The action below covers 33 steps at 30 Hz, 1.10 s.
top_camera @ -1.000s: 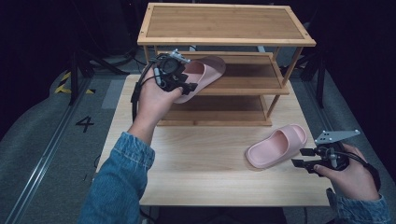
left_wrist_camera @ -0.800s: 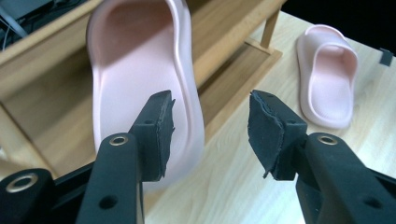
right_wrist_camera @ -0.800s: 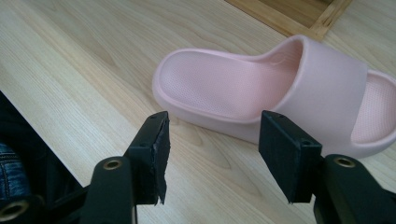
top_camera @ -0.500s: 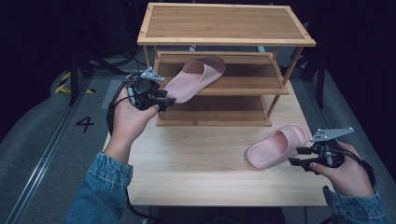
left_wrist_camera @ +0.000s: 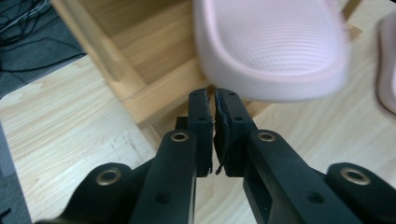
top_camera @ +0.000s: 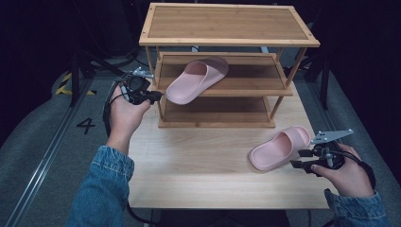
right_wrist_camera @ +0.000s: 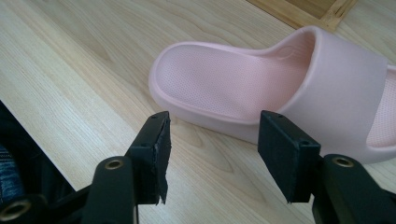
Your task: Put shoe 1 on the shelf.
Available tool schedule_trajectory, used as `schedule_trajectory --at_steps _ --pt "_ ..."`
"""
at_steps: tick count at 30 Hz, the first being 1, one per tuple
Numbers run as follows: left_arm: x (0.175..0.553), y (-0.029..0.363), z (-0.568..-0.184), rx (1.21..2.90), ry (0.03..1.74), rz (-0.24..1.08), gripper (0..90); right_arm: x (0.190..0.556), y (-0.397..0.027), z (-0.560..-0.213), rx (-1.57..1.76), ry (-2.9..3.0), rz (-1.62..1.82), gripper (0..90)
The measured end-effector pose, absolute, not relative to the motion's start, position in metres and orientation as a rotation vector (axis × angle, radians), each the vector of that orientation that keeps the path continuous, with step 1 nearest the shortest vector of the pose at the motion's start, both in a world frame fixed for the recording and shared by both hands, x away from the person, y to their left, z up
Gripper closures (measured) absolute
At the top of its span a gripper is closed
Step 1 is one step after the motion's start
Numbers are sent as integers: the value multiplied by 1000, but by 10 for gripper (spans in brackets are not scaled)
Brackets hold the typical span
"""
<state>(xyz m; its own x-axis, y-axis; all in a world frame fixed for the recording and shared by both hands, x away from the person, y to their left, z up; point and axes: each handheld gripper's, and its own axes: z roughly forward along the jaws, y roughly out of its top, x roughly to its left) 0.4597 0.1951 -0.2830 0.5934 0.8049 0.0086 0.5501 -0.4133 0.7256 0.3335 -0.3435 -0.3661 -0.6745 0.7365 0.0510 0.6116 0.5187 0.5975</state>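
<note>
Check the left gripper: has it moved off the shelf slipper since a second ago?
Yes. The left gripper has backed out leftward and down from the slipper to the shoe rack's left post, jaws just closing, nothing between them.

Right hand-held gripper [right_wrist_camera: 212, 156]: jaws spread wide, nothing between the pads, both black jaws rising from the bottom edge. Pink slide sandal [right_wrist_camera: 261, 88] lies flat on the light wood counter [right_wrist_camera: 70, 70] just beyond the jaw tips, heel end nearest, textured footbed up, wide strap at the right. Pads clear of the sandal, no contact. Corner of a wooden rack frame [right_wrist_camera: 308, 11] at the top right. Bit of denim sleeve [right_wrist_camera: 7, 186] at the bottom left.
</note>
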Motion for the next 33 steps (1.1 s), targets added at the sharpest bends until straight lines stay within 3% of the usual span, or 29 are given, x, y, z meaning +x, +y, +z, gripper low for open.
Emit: schedule_trajectory --at_steps 3,13,33 --pt "463 195 -286 2104 1045 501 835 334 -343 -367 1144 2546 886 453" --pt "459 186 -291 2102 974 432 842 334 -345 -368 1167 2540 894 453" --pt "440 114 -289 2172 802 347 820 335 -346 -370 1170 2544 895 452"
